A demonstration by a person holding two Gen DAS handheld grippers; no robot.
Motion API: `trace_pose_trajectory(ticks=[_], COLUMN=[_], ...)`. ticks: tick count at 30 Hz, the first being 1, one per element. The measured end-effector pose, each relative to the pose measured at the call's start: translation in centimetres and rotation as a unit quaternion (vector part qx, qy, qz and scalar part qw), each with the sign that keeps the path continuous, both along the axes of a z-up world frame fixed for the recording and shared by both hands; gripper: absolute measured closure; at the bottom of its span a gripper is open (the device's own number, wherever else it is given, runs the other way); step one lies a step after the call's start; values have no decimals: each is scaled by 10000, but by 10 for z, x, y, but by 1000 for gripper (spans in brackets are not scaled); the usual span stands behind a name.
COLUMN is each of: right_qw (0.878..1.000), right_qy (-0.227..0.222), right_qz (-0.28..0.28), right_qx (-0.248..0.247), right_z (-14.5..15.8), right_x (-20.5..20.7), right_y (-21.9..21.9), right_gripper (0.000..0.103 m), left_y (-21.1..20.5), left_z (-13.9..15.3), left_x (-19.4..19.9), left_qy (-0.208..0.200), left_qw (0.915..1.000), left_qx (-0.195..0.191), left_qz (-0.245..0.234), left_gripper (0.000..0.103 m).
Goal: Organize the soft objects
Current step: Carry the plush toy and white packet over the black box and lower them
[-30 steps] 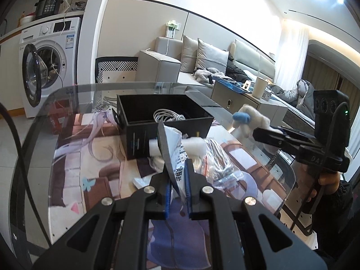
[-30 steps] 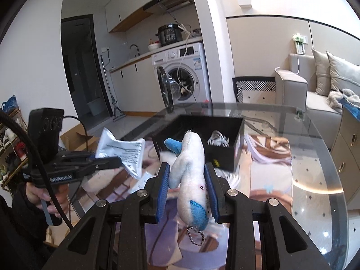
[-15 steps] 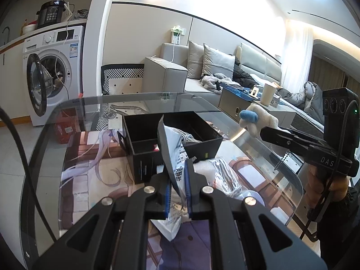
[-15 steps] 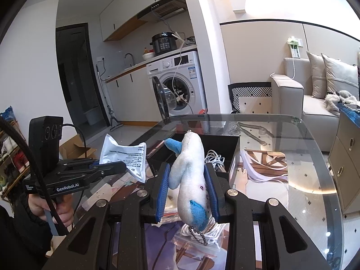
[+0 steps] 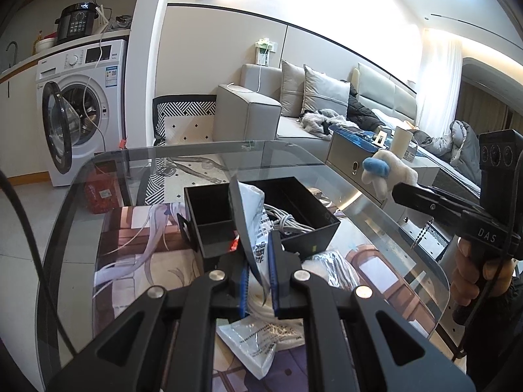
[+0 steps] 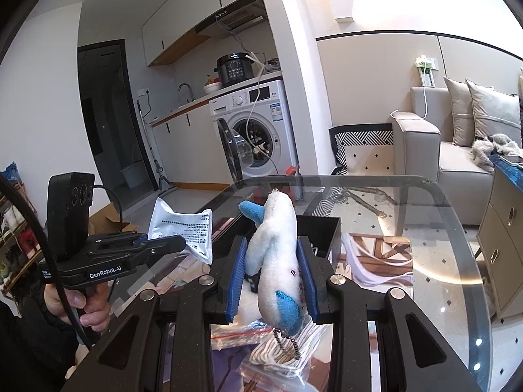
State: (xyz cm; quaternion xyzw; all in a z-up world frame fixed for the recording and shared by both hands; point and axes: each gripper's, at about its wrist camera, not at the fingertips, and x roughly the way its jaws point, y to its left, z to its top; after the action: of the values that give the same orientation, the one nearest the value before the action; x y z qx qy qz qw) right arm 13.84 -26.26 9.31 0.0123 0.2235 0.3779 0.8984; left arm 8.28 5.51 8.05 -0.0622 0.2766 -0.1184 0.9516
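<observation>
White plush (image 6: 278, 254) with blue patches sits pinched upright between the pads of my right gripper (image 6: 273, 274), raised above the glass table (image 6: 434, 261), its bead chain dangling below; my left gripper (image 5: 260, 281) is clamped on a white packet (image 5: 251, 215), held on edge over the black box (image 5: 294, 202); a coiled cable (image 5: 284, 222) lies in the box's right compartment; bagged items (image 5: 330, 268) and another packet (image 5: 258, 343) rest on the table near the box.

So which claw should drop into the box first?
Probably left. The left claw, shut on the pouch, sits right at the box's near edge. The right claw holds the plush off to the box's side, so it looks farther.
</observation>
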Motion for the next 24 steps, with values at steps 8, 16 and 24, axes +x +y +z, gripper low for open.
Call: trace_pose_trajectory(ticks=[8,16,24], right_qw=[10000,9998,9989], right_qy=[49,130,264], right_qz=[-15,94,155], right_qx=[-45,-134,-342], right_z=[6,10,4], right_x=[12,25,43], right_y=[6,15,25], right_gripper=[72,72,72], left_y=[4,5,-4], left_z=[8,14,8], left_x=[13,23,44], left_qy=[-38,-57,51], left_qw=[10000,9999,9999], left_qx=[35,80,161], left_qz=[12,26,-34], left_gripper=[95,95,95])
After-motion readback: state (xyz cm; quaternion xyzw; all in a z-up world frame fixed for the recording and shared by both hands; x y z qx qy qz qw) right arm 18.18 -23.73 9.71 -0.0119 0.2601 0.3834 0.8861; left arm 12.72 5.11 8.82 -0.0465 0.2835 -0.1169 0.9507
